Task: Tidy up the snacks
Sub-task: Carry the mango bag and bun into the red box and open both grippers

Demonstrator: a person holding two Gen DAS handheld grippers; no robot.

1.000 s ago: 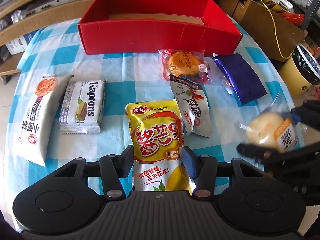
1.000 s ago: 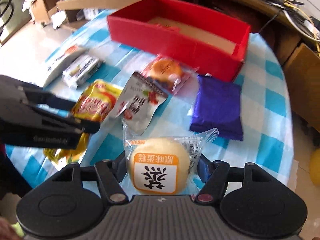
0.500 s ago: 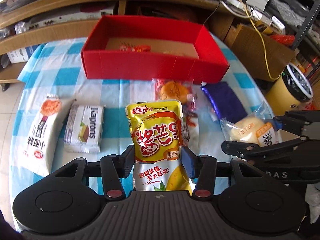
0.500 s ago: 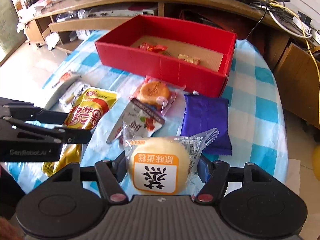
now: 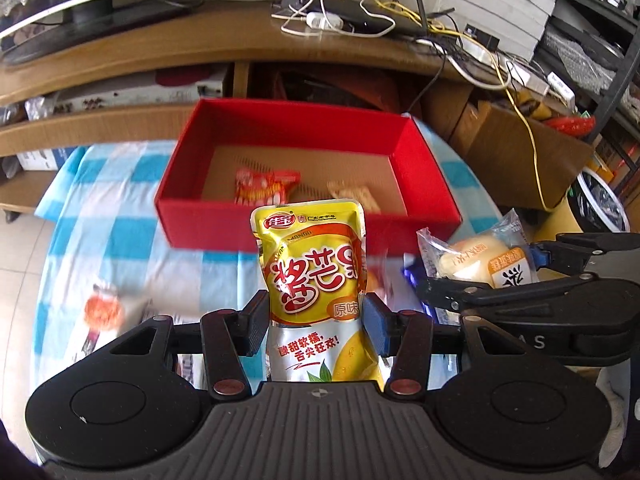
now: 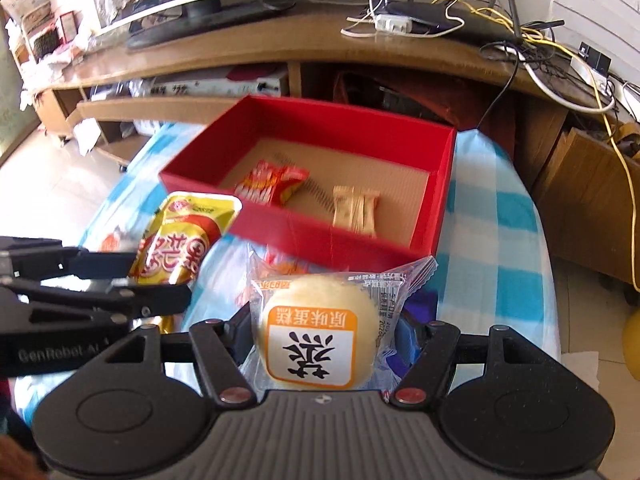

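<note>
Transport step. My left gripper (image 5: 316, 316) pinched the yellow mango pouch (image 5: 314, 264); my right gripper (image 6: 324, 340) pinched the wrapped cake (image 6: 316, 336). Both hung short of the red box (image 6: 444, 184). Next, I judged, each needed carrying over the near wall before release.

Wrapped cake (image 6: 316, 344) between right jaws

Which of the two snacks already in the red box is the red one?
The crinkled red packet, lying left of the pale beige wrapped bar in the red box.
</note>
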